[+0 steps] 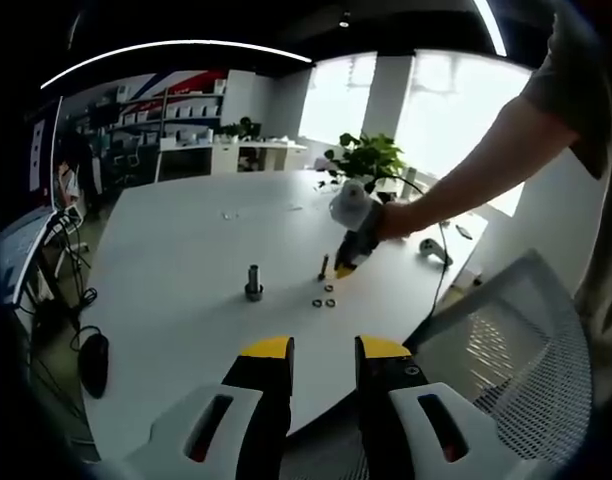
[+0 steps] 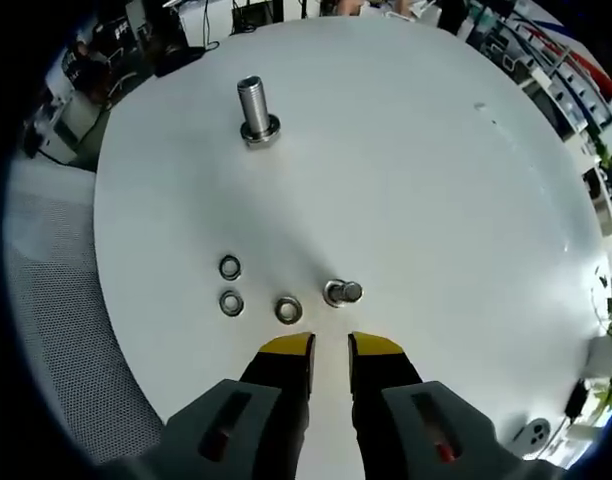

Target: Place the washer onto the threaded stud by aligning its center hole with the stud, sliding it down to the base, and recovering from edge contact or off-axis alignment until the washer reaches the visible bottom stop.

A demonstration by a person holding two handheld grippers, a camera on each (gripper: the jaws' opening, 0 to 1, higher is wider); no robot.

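Washers lie loose on a round white bench (image 2: pixel 436 180): three flat silver metal rings, counted in the right gripper view, sit in a short arc just ahead of the right tool (image 2: pixel 329 348). One small washer (image 2: pixel 229 267) lies at about 10 o'clock from the yellow jaw tips, a second washer (image 2: pixel 231 303) just beside it, and a third washer (image 2: pixel 288 310) nearest the left jaw tip. All three rest flat, holes facing up. A short silver bolt-like piece with a round head (image 2: pixel 342 292) stands at 12 o'clock from the jaws, near the third ring; its exact form is hard to tell.

One thick grey threaded metal stud on a nut-like base (image 2: pixel 256 112) stands upright, long axis vertical, well apart from the washers toward 11 o'clock, with nothing on its shaft.

Both jaws of the right tool are parted by a narrow gap and hold nothing. In the left gripper view, the left tool (image 1: pixel 324 347) hangs off the bench edge, jaws likewise slightly apart and empty, while a person's bare forearm (image 1: pixel 486 160) reaches in from 2 o'clock with the other tool lowered beside the rings. One green potted plant (image 1: pixel 369 158) stands at the bench's far side.
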